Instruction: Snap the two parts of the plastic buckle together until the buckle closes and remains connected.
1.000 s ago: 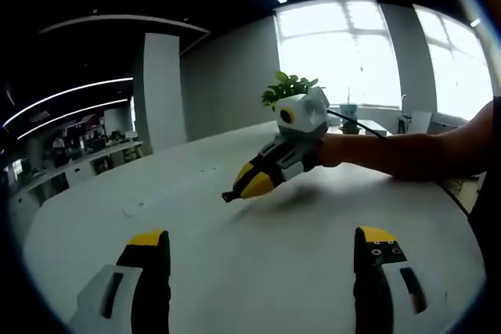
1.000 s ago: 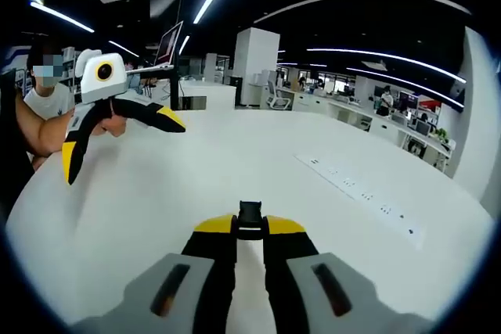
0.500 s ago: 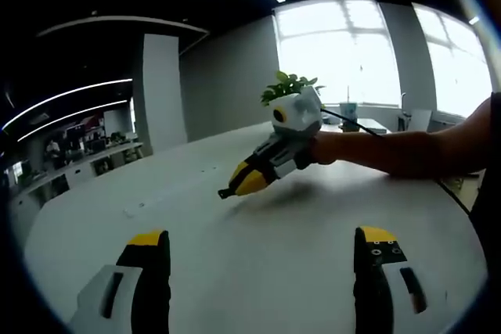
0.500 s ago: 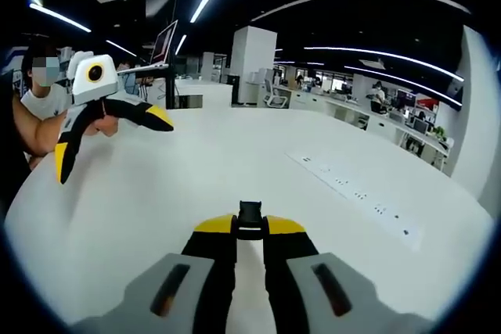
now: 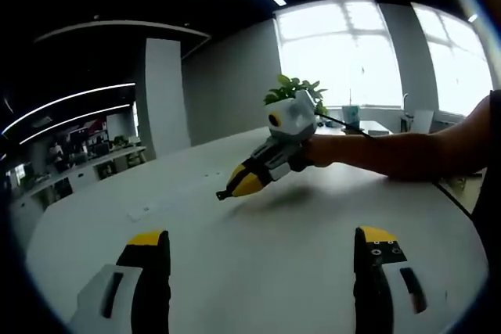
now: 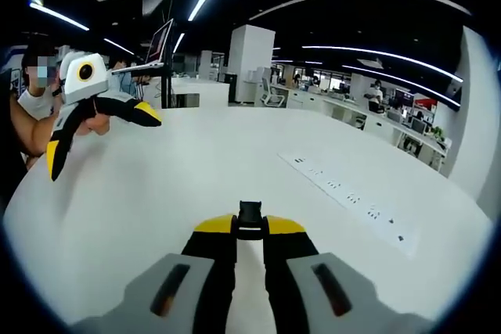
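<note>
In the right gripper view my right gripper is shut on a small black buckle part that sticks out past its yellow tips, above the white table. The left gripper view shows that same right gripper coming in from the right on a person's arm, with the black buckle part at its tip. My left gripper is open, jaws wide apart with nothing between them. It also appears at the left of the right gripper view, where the left gripper stands open above the table.
A row of flush power sockets runs across the table to the right. A potted plant stands behind the right gripper, near bright windows. A seated person is at the table's left edge. Office desks line the background.
Both views have shifted slightly. The right gripper with its buckle part sits a little higher and further left in the left gripper view. Neither grip has changed.
</note>
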`<state>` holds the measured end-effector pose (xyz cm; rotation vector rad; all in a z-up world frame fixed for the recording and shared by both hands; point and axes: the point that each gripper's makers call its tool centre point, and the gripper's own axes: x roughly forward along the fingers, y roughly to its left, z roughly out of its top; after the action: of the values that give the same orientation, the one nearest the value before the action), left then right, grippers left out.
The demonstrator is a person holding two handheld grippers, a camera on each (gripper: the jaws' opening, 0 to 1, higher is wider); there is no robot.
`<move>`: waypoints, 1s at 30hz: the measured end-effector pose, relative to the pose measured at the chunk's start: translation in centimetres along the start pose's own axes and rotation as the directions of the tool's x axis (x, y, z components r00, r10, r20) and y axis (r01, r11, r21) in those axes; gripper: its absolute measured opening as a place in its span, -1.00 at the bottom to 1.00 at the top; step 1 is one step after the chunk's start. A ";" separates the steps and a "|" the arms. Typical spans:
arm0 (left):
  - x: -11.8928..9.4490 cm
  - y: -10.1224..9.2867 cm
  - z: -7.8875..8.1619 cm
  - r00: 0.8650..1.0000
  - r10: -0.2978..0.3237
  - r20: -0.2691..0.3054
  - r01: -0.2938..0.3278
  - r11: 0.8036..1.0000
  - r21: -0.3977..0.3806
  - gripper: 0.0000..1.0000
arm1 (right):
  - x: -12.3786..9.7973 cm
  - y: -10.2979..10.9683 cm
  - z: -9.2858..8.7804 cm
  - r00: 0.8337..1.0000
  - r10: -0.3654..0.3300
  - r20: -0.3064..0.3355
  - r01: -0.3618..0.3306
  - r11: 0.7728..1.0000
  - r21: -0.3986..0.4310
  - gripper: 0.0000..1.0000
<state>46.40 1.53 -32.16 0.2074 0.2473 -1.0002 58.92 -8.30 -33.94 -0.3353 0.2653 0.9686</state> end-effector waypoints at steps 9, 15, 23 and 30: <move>0.1 0.1 -0.3 1.000 0.002 -0.005 -0.002 1.000 -0.005 0.99 | 0.2 -1.0 -0.9 1.000 -0.015 -0.018 0.015 1.000 0.007 -0.79; 0.1 -0.2 -0.1 1.000 -0.008 -0.002 0.008 1.000 -0.008 0.99 | 0.5 -1.8 -0.9 0.999 -0.037 -0.014 0.037 0.999 0.026 -0.79; -0.2 0.2 0.0 1.000 0.001 0.001 -0.001 1.000 -0.009 0.99 | 1.3 -1.8 -0.7 1.000 -0.024 -0.017 0.024 0.999 0.022 -0.79; 0.0 0.0 -0.2 1.000 -0.003 -0.011 0.003 1.000 -0.006 0.99 | 1.8 -2.9 -1.0 1.000 -0.021 -0.020 0.022 0.999 0.040 -0.79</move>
<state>46.38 1.56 -32.41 0.2073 0.2601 -1.0020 62.25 -8.86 -35.07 -0.3108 0.2980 0.9382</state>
